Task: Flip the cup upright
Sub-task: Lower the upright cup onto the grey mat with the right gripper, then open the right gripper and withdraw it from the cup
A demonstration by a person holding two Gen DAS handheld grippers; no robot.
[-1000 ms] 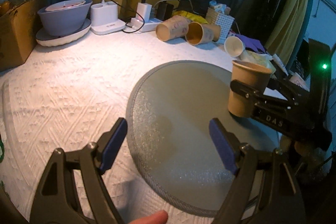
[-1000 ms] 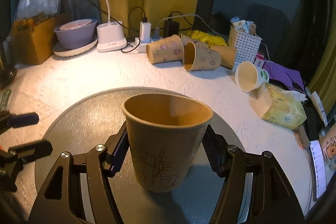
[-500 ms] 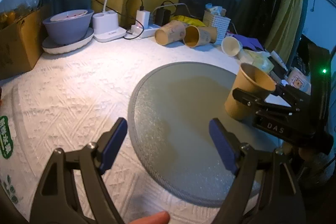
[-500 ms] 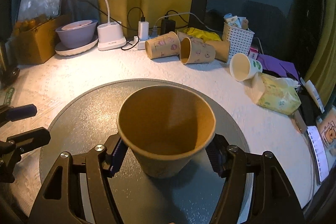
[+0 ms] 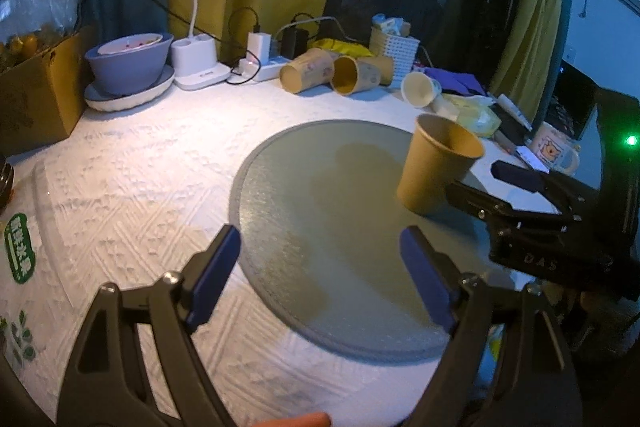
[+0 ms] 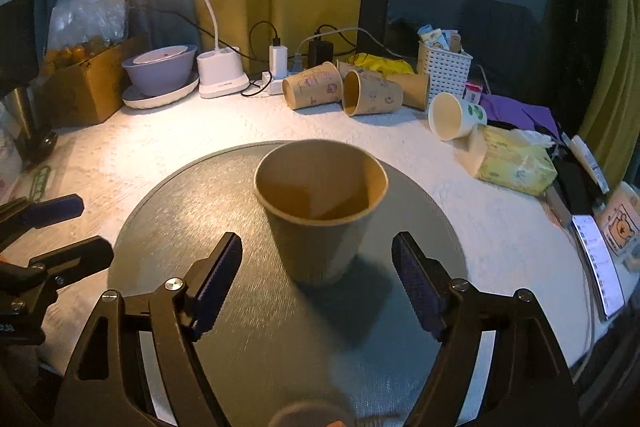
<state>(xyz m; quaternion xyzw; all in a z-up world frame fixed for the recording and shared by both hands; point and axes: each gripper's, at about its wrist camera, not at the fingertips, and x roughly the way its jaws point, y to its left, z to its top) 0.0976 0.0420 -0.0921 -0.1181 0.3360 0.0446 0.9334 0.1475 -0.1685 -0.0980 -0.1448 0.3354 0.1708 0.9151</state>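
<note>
Right gripper (image 6: 316, 287): black frame, blue ribbed pads (image 6: 218, 277), jaws spread wide, nothing between the pads. Just ahead of the fingertips, centred on the gap and clear of both pads, stands the plain brown paper cup (image 6: 320, 215), mouth up, base on the round grey textured mat (image 6: 192, 211). Cup sits slightly tilted in the right wrist view; exact lean cannot be judged through the fisheye.

Left gripper (image 5: 320, 271): same build, jaws likewise spread, empty, hovering over the near edge of the mat (image 5: 320, 187). From this view the cup (image 5: 438, 165) is on the mat's right side, well apart from the left gripper, with the right gripper (image 5: 516, 187) just beside it.

Mat lies on a white embossed table cover (image 6: 500, 227).

Farther back: three printed brown paper cups (image 6: 352, 91) on their sides, a white cup (image 6: 456, 115) also tipped over, yellow tissue pack (image 6: 516, 163), white perforated basket (image 6: 444, 67), lit white desk lamp (image 6: 216, 67), lavender bowl (image 6: 162, 71).
</note>
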